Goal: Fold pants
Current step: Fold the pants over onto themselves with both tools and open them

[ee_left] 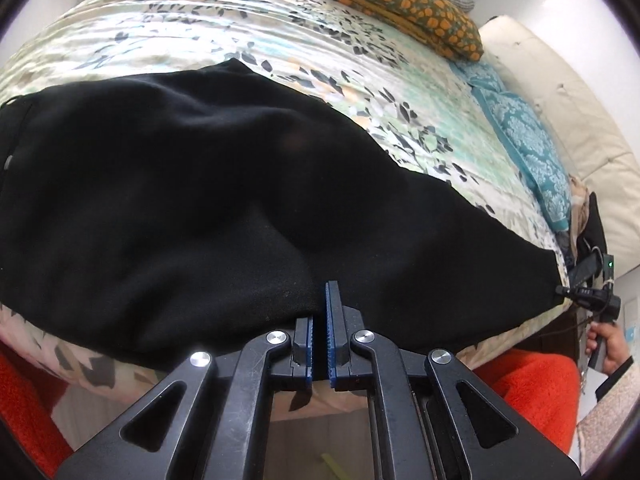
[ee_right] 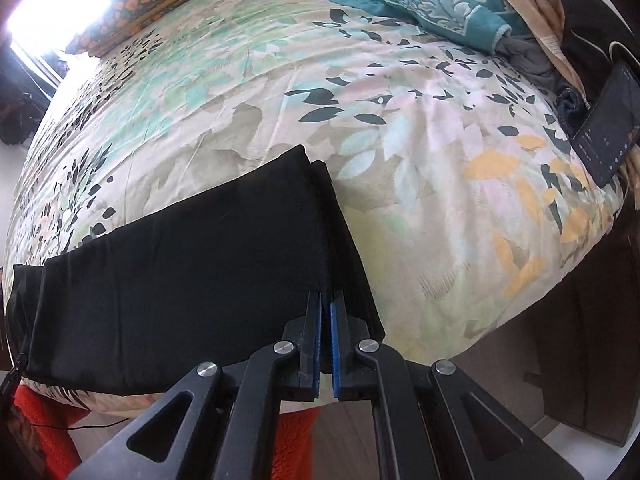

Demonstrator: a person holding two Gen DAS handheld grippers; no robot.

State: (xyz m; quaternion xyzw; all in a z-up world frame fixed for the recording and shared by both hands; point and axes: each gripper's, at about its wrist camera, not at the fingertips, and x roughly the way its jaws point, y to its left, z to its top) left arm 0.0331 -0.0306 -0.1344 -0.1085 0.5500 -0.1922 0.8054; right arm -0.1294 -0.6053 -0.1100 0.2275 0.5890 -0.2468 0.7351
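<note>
**Both grippers pinching the pants edge — slip and uneven lift are the main risks**

Black pants [ee_left: 192,184] lie flat on the floral bedspread [ee_left: 248,32], along the near edge of the bed. They look already doubled leg-on-leg: the right wrist view shows two stacked hem layers at the far corner.

Left gripper [ee_left: 325,320]: jaws pressed together on the near edge of the fabric, mid-length, around a soft bulge in the cloth. Right gripper [ee_right: 327,320]: jaws closed on the near edge close to the hem end, blue pads nipping cloth right at the seam line.

Risks, as I judge them:
- Right pinch sits at the very border. It may hold only the top layer, so the lower leg stays behind on a lift and the fold splits.
- Left pinch is shallow too. A fast pull could strip the fabric out of the pads.
- The wrinkle near the left gripper gets locked into the crease if not tensioned first.
- The pants overhang the bed edge slightly. Dragging toward the person could slide the whole thing off onto the red rug [ee_left: 532,392].
- Uneven travel between the two hands skews the fold, so hem and waist miss each other.
- The phone [ee_right: 608,136] on the bed's right side is well apart. Low concern.
</note>
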